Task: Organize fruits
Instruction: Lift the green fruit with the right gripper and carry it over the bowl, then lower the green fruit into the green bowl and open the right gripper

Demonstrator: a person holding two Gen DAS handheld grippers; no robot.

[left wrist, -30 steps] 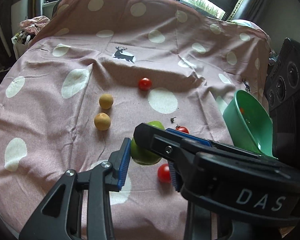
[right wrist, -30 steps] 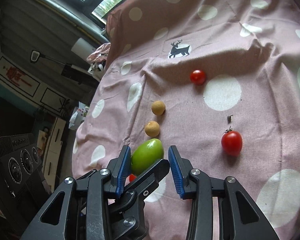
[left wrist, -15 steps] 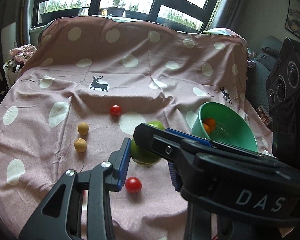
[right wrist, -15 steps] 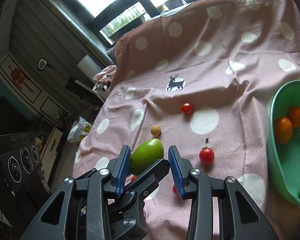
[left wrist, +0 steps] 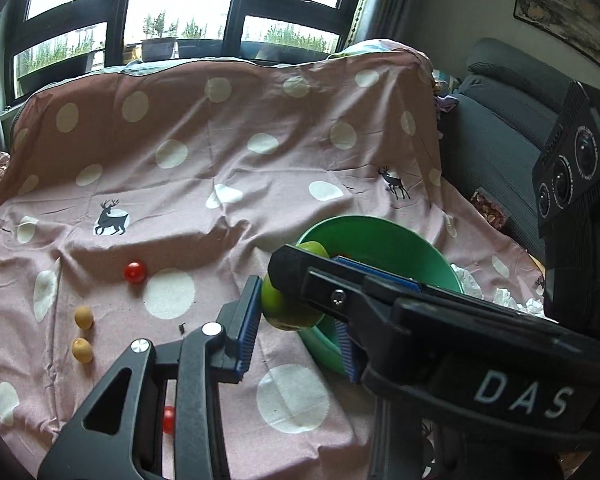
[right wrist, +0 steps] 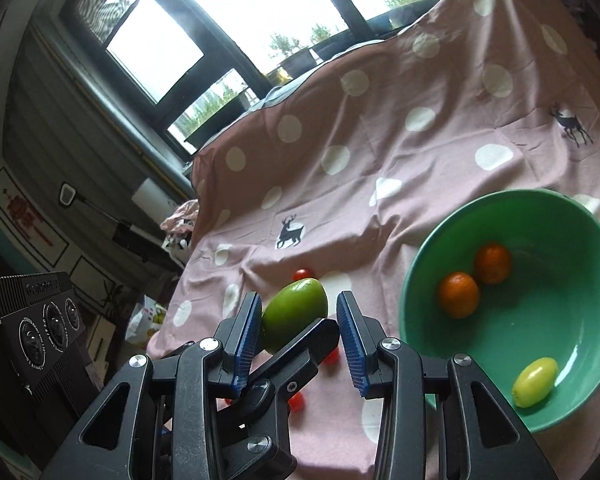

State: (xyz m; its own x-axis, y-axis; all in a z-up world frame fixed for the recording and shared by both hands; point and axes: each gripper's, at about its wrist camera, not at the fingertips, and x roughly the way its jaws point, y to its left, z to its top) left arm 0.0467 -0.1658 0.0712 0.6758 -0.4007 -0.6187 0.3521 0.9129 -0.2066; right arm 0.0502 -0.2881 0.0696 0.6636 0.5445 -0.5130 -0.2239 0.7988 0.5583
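Observation:
A green mango (left wrist: pixel 288 304) is gripped between blue pads of both crossed grippers and held above the cloth, at the left rim of the green bowl (left wrist: pixel 384 236). My left gripper (left wrist: pixel 296 312) and my right gripper (right wrist: pixel 298 328) are both shut on it; it also shows in the right wrist view (right wrist: pixel 294 314). The bowl (right wrist: pixel 580 404) holds two oranges (right wrist: pixel 458 294) and a small yellow-green fruit (right wrist: pixel 535 381). On the cloth lie red tomatoes (left wrist: pixel 135 272) and two tan round fruits (left wrist: pixel 83 317).
The pink polka-dot cloth (left wrist: pixel 220 168) covers the table and a raised back. A dark sofa (left wrist: pixel 496 136) stands to the right, with crumpled white paper (left wrist: pixel 508 300) by the bowl. Another tomato (left wrist: pixel 168 420) lies near the front edge. Windows are behind.
Both grippers have lifted the mango and carried it right toward the bowl. The bowl now fills more of both views; the loose fruits have dropped away to the left.

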